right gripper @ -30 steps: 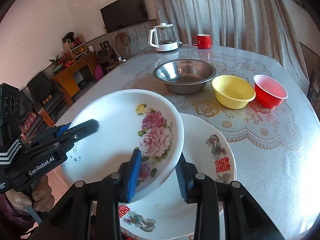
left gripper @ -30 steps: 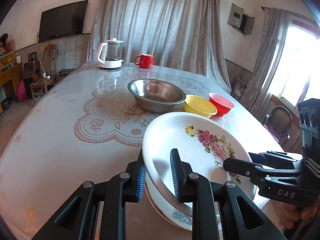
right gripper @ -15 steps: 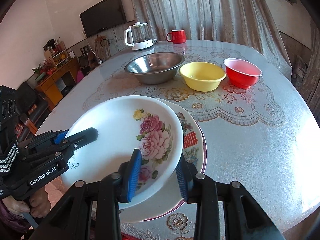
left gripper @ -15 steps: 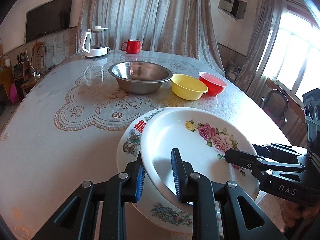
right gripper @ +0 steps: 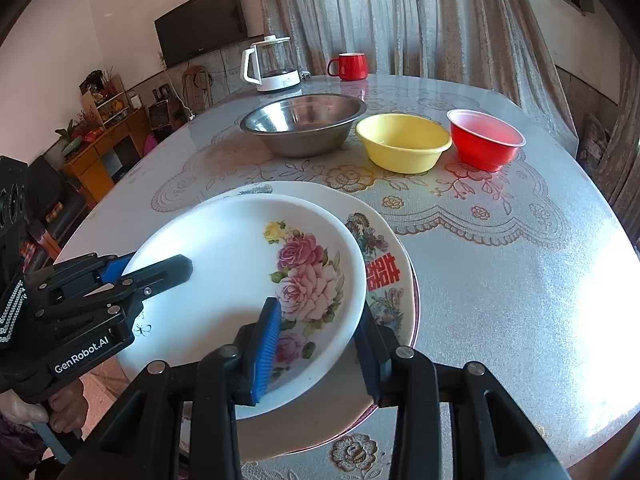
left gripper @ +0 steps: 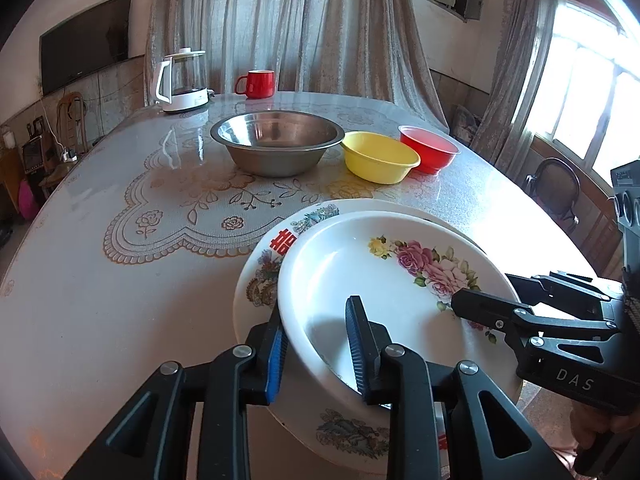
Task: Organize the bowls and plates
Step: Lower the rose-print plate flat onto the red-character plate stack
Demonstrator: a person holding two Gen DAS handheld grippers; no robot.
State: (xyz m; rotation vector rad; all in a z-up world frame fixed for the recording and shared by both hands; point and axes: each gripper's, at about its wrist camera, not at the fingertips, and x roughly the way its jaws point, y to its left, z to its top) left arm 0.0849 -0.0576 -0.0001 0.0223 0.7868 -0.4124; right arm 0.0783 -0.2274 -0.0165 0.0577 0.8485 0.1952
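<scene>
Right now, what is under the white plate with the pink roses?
Under the rose plate lies a larger plate with red characters; only its rim and right side show. Its centre is covered, so anything there cannot be seen.

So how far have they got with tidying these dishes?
Done: the rose plate sits on the larger patterned plate. In hand: the left gripper and right gripper straddle its rim, jaws opening to let go. Left: the steel bowl, yellow bowl and red bowl stand separately, unstacked.
</scene>
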